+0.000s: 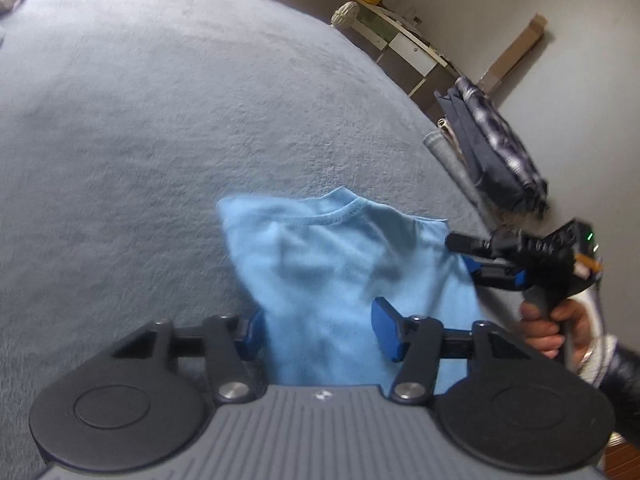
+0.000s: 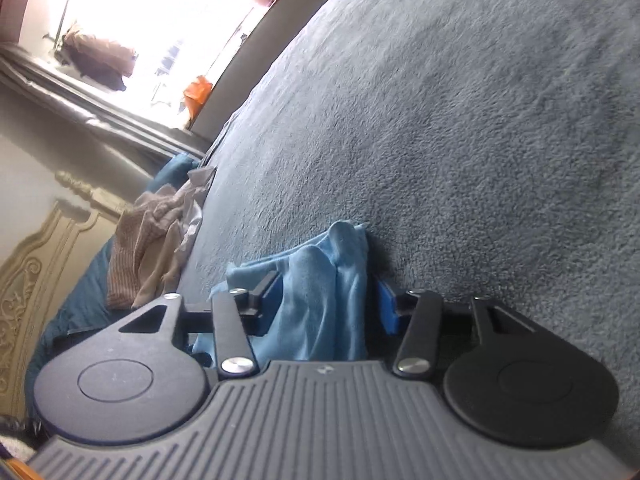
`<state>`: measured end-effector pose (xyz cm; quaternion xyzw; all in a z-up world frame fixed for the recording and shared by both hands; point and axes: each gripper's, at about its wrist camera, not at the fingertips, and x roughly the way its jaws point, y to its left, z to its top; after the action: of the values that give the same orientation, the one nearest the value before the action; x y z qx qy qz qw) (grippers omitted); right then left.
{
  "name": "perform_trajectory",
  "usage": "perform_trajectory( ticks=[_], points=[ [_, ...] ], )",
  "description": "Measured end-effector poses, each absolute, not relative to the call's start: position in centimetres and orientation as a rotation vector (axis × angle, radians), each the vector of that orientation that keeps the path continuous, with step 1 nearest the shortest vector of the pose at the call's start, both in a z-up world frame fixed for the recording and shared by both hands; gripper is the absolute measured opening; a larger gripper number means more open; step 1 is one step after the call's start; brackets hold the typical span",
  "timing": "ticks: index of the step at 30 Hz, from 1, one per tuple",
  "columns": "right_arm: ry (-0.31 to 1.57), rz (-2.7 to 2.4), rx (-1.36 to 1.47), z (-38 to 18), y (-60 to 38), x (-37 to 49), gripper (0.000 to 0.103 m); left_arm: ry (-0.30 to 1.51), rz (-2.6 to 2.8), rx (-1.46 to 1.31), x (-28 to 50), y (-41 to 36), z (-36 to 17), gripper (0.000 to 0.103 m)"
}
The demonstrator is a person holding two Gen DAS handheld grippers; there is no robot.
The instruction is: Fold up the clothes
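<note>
A light blue T-shirt (image 1: 320, 264) lies on the grey-blue blanket (image 1: 140, 140), neckline pointing away from me. My left gripper (image 1: 320, 330) is low over its near part. The jaws stand apart and flat cloth runs between and under the blue pads (image 1: 386, 328). My right gripper (image 1: 494, 272) is at the shirt's right edge, held by a hand (image 1: 540, 328). In the right wrist view the shirt (image 2: 320, 300) is bunched in upright folds between the right gripper's (image 2: 326, 308) spread fingers. A thin dark gap shows beside the right pad (image 2: 388, 308).
Folded dark and plaid clothes (image 1: 496, 148) are stacked by the bed's right edge, with a small white desk (image 1: 404, 44) beyond. A heap of beige and white garments (image 2: 156, 240) lies near a carved headboard (image 2: 36, 272). A bright window (image 2: 160, 12) is behind.
</note>
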<state>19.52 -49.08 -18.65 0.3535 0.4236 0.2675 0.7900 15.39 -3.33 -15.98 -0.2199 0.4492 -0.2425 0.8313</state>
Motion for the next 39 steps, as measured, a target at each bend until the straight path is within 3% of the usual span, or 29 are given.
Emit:
perform_trajectory(
  ticks=[4, 6, 9, 10, 15, 17, 26, 33, 39],
  points=[
    [0.933, 0.624, 0.78, -19.3, -49.0, 20.0, 0.036, 0.969, -0.553, -0.48, 15.9, -3.2, -16.7, 0.05],
    [0.944, 0.647, 0.789, -19.6, -48.9, 20.2, 0.022, 0.961, -0.568, -0.463, 17.0, -4.2, -16.7, 0.05],
    [0.944, 0.677, 0.792, -19.8, -48.2, 21.1, 0.014, 0.947, -0.58, -0.448, 18.6, -5.6, -16.7, 0.048],
    [0.939, 0.684, 0.79, -19.9, -47.8, 21.5, 0.014, 0.944, -0.577, -0.442, 19.0, -6.0, -16.8, 0.046],
    [0.908, 0.676, 0.75, -19.0, -46.9, 21.5, 0.011, 0.959, -0.526, -0.472, 19.7, -6.1, -16.6, 0.016],
    [0.877, 0.667, 0.75, -18.4, -47.1, 20.9, 0.011, 0.954, -0.515, -0.474, 19.5, -6.3, -16.2, 0.012],
    [0.721, 0.648, 0.694, -12.6, -47.2, 16.7, 0.01, 0.84, -0.553, -0.439, 16.6, -7.9, -11.0, 0.009],
    [0.536, 0.56, 0.686, -6.5, -49.4, 8.6, 0.009, 0.72, -0.727, -0.359, 12.3, -10.9, -3.3, 0.009],
    [0.336, 0.43, 0.739, -1.5, -53.7, 0.6, 0.009, 0.685, -0.951, -0.246, 9.7, -17.9, 4.7, 0.009]
  ],
)
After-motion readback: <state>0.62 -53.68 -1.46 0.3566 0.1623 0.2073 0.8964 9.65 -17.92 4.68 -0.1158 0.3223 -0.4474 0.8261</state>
